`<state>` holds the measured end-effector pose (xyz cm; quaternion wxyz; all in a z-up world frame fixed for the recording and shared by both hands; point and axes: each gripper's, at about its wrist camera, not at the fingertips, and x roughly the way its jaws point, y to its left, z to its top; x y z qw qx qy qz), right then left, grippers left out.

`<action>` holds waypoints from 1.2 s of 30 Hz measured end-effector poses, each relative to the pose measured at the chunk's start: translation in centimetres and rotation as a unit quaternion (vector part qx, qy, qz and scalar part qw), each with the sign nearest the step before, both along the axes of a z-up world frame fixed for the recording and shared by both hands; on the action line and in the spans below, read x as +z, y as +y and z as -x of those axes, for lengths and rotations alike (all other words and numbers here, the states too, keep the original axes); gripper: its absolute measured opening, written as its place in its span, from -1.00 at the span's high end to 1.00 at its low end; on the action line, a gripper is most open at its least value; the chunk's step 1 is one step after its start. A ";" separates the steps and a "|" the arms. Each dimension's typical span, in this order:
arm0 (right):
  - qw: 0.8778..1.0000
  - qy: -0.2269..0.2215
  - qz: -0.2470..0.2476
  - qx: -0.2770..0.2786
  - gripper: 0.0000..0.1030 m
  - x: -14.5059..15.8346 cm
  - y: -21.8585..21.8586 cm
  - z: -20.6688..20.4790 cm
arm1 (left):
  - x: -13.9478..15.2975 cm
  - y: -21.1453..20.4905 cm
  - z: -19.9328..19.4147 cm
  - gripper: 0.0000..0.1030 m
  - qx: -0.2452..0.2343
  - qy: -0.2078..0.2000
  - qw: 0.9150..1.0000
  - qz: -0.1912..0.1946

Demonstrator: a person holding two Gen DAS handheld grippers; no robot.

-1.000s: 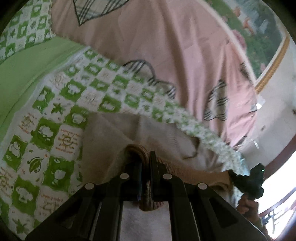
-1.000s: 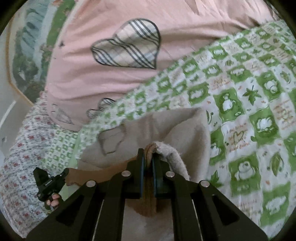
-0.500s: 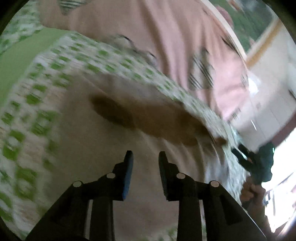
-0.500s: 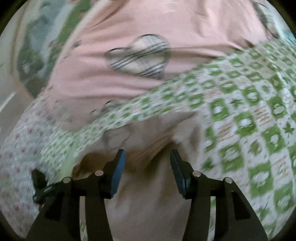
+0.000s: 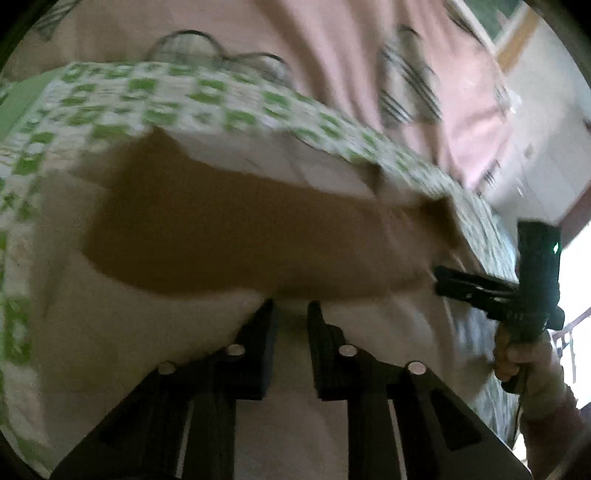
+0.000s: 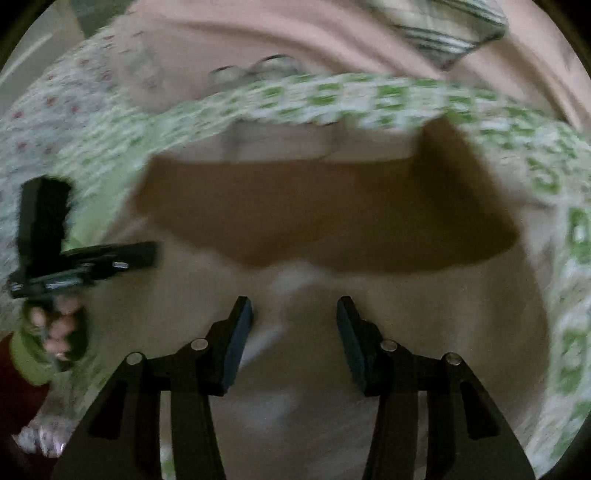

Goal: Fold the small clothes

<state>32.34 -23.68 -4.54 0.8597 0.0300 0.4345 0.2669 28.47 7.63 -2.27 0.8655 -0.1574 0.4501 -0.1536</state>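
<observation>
Release: left gripper and right gripper now gape empty above the beige garment, dropped onto the green-checked sheet — fold laid.

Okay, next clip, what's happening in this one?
A person with a handheld gripper in each hand is folding a small beige garment on a bed with a green-and-white checked sheet. Right now the left gripper and right gripper are both open, holding nothing, just above the cloth. The garment lies spread out, a shadowed fold across its middle. A pink blanket lies behind it.
</observation>
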 end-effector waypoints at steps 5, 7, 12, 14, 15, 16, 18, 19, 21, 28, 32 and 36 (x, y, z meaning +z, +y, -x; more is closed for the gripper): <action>0.987 -0.026 -0.050 -0.149 0.16 1.0 -5.7 -3.4 | 0.0 4.9 -2.0 0.85 0.074 -0.015 0.997 0.006; 0.980 -0.026 -0.075 -0.181 0.16 1.1 -7.1 -3.2 | 0.4 6.4 -1.8 0.83 0.119 -0.023 0.993 -0.010; 0.979 -0.038 -0.104 -0.172 0.12 2.1 -6.8 0.9 | 1.3 8.4 2.1 0.72 0.150 -0.033 0.988 0.028; 0.979 -0.039 -0.118 -0.161 0.12 2.3 -6.9 3.2 | 1.7 8.1 3.8 0.68 0.147 -0.037 0.988 0.037; 0.979 -0.039 -0.125 -0.156 0.12 2.3 -6.8 4.2 | 2.0 7.8 5.3 0.67 0.147 -0.039 0.987 0.042; 0.979 -0.038 -0.129 -0.153 0.12 2.2 -6.6 5.3 | 2.1 7.5 6.3 0.65 0.146 -0.041 0.987 0.047; 0.980 -0.034 -0.135 -0.144 0.12 2.0 -6.6 7.4 | 2.3 6.9 9.3 0.60 0.140 -0.044 0.987 0.067; 0.980 -0.031 -0.139 -0.140 0.12 1.8 -6.5 8.2 | 2.4 6.5 10.3 0.56 0.139 -0.044 0.987 0.072; 0.980 -0.024 -0.145 -0.135 0.11 1.4 -6.1 10.1 | 2.3 5.4 12.5 0.54 0.135 -0.041 0.986 0.088; 0.979 0.001 -0.163 -0.124 0.07 -0.5 -5.0 14.6 | 1.1 2.2 18.1 0.26 0.131 -0.015 0.984 0.120; 0.976 0.014 -0.176 -0.125 0.02 -1.3 -4.9 16.7 | -0.4 1.7 20.4 0.20 0.138 0.003 0.982 0.130; 0.977 0.016 -0.176 -0.119 0.01 -1.4 -4.6 18.2 | -2.3 1.8 21.9 0.10 0.156 0.024 0.978 0.139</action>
